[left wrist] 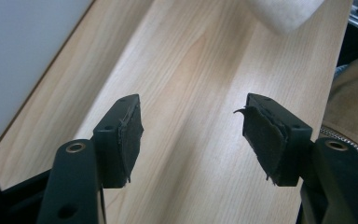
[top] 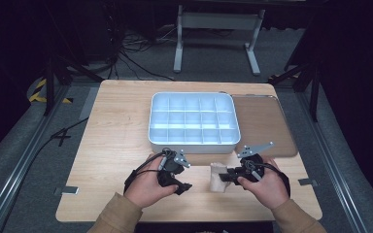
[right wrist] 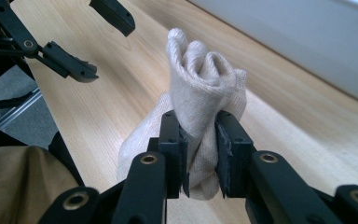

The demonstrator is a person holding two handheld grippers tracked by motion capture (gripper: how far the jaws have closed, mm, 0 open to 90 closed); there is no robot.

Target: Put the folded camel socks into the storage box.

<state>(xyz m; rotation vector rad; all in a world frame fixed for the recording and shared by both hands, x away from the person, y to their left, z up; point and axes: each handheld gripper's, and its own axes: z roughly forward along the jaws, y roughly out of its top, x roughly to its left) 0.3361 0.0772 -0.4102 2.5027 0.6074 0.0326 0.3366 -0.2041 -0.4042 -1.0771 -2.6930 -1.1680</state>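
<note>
A beige sock (right wrist: 200, 93), bunched into a loose roll, is pinched between the jaws of the right tongs (right wrist: 200, 154). The pads press into the cloth from both sides, and the folded top of the sock rises past the jaw tips while the rest sags toward the tabletop (right wrist: 284, 126) beneath them. In the high view the sock (top: 218, 177) sits just ahead of the right tongs (top: 229, 175), between the two hands and near the front edge of the tabletop (top: 116, 126).

The left tongs (left wrist: 193, 135) are released, their jaws standing wide apart with bare wood between them. A pale corner of the sock (left wrist: 284, 14) lies beyond and to one side of their tips. From the right gripper view the left tongs (right wrist: 100, 42) hang apart from the sock, not touching it. In the high view the left tongs (top: 182, 187) are held by the left hand (top: 148, 187), and the right hand (top: 264, 187) holds the others.

Beyond both tongs stands a white tray (top: 194, 141) split into many small compartments. A brown board (top: 264, 126) lies flat just beside it, past the right tongs.
</note>
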